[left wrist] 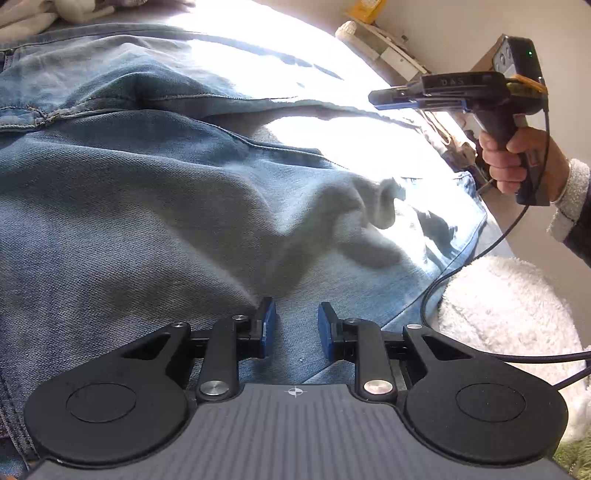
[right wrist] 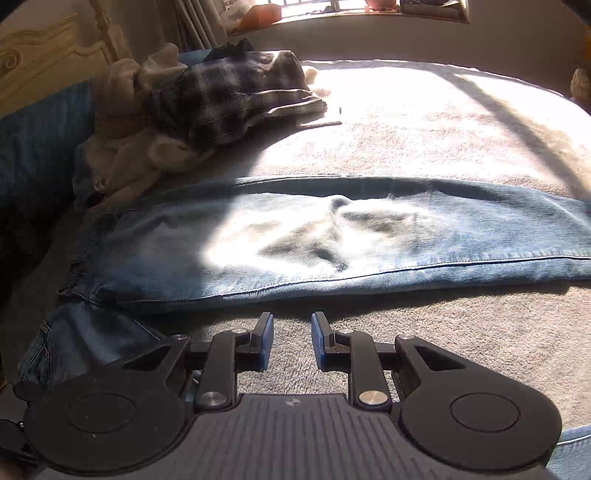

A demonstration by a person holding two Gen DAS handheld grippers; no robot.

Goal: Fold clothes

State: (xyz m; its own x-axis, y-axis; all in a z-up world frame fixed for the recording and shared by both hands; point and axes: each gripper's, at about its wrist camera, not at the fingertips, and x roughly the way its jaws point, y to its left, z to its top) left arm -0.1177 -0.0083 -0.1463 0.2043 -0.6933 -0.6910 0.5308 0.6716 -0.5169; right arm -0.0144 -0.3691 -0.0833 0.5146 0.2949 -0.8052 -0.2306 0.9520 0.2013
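A pair of light blue jeans (left wrist: pixel 166 192) lies spread on the bed and fills most of the left wrist view. My left gripper (left wrist: pixel 296 326) hovers low over the denim, its blue pads apart and nothing pinched between them. In the right wrist view a jeans leg (right wrist: pixel 332 240) stretches flat across the bed from left to right, half in bright sunlight. My right gripper (right wrist: pixel 292 341) is over the grey bed cover (right wrist: pixel 461 332) just in front of that leg's near seam, open and empty. A hand holds the right gripper (left wrist: pixel 376 99) above the jeans' far right side.
A heap of unfolded clothes sits at the back left of the bed, with a plaid shirt (right wrist: pixel 236 96) on top and a beige garment (right wrist: pixel 125 147) below. A headboard (right wrist: pixel 44 55) and window sill (right wrist: pixel 332 14) lie beyond. White fleece (left wrist: pixel 509 314) and a black cable (left wrist: pixel 439 284) are at the right.
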